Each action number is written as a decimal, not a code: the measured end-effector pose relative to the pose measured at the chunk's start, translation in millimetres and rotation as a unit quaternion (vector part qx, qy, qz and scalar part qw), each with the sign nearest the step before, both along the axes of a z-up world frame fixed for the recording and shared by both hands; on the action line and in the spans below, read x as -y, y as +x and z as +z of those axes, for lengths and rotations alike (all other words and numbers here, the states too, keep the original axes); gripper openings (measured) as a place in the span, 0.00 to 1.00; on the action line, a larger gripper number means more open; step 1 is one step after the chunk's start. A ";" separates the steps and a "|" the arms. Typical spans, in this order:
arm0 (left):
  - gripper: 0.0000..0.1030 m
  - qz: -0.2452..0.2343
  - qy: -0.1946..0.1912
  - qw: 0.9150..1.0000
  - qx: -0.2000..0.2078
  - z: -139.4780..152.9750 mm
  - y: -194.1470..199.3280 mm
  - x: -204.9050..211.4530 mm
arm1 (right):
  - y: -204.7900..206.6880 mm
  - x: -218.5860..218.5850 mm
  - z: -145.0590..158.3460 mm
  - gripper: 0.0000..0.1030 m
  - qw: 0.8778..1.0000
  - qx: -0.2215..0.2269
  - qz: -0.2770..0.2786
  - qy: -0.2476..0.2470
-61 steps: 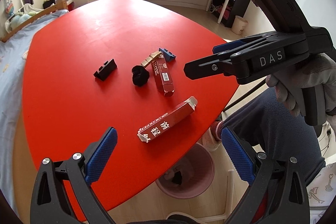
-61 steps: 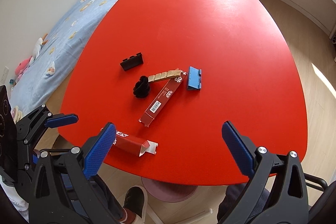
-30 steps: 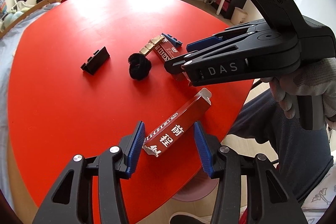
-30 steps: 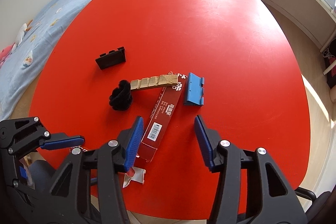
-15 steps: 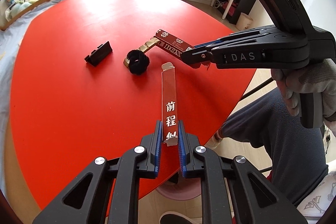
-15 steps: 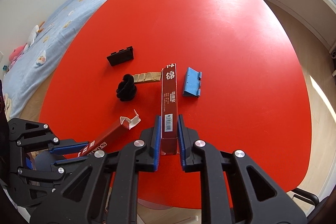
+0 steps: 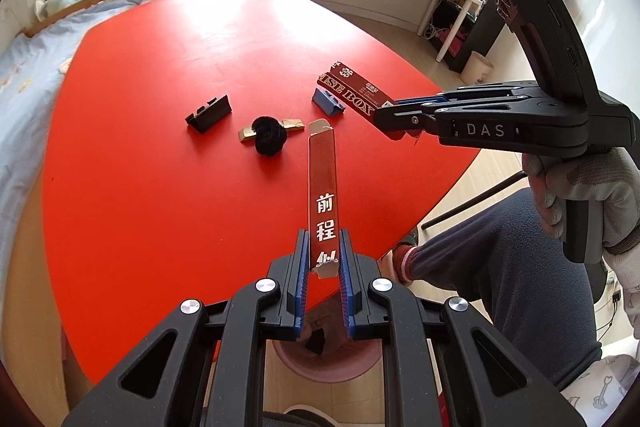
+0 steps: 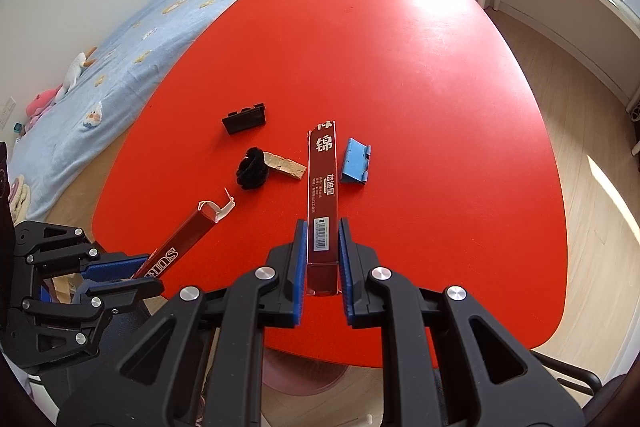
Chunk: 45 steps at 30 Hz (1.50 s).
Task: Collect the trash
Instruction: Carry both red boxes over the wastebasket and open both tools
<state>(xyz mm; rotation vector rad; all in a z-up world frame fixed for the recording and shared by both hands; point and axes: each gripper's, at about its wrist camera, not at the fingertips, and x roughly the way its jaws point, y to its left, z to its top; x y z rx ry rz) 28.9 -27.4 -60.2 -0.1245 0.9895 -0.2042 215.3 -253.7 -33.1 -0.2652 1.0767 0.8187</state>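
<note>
The left gripper (image 7: 324,277) has its jaws clamped on one end of a long red carton (image 7: 323,195), and the right gripper (image 8: 323,261) pinches a second red carton (image 8: 323,195) the same way. Both cartons jut out above the red worktop (image 8: 400,47), probably so they can be carried together. The pink bin (image 7: 328,363) stands on the floor below the near worktop edge, just under the left gripper, with a dark scrap inside. The black fuzzy ball (image 8: 252,169), tan strip (image 8: 288,165), blue clip (image 8: 354,161) and black clip (image 8: 244,118) lie on the worktop beyond the bin.
</note>
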 end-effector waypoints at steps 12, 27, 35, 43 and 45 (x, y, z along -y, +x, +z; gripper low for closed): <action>0.14 0.031 0.002 0.999 0.018 27.9 -26.7 8.1 | -42.2 28.1 30.9 0.14 0.999 0.019 0.039 0.022; 0.14 0.052 -0.008 0.998 0.017 26.2 -61.7 18.2 | -101.0 64.5 41.5 0.14 0.997 0.012 0.069 0.033; 0.14 0.048 -0.012 0.999 -0.006 12.9 -83.2 25.5 | -121.5 74.6 24.6 0.14 0.997 -0.012 0.080 0.020; 0.14 0.038 -0.008 0.999 -0.026 2.5 -92.9 34.7 | -136.1 75.1 9.1 0.14 0.995 -0.029 0.091 0.010; 0.14 0.037 -0.006 0.999 -0.028 1.8 -93.6 35.8 | -136.9 74.5 8.4 0.14 0.995 -0.030 0.093 0.010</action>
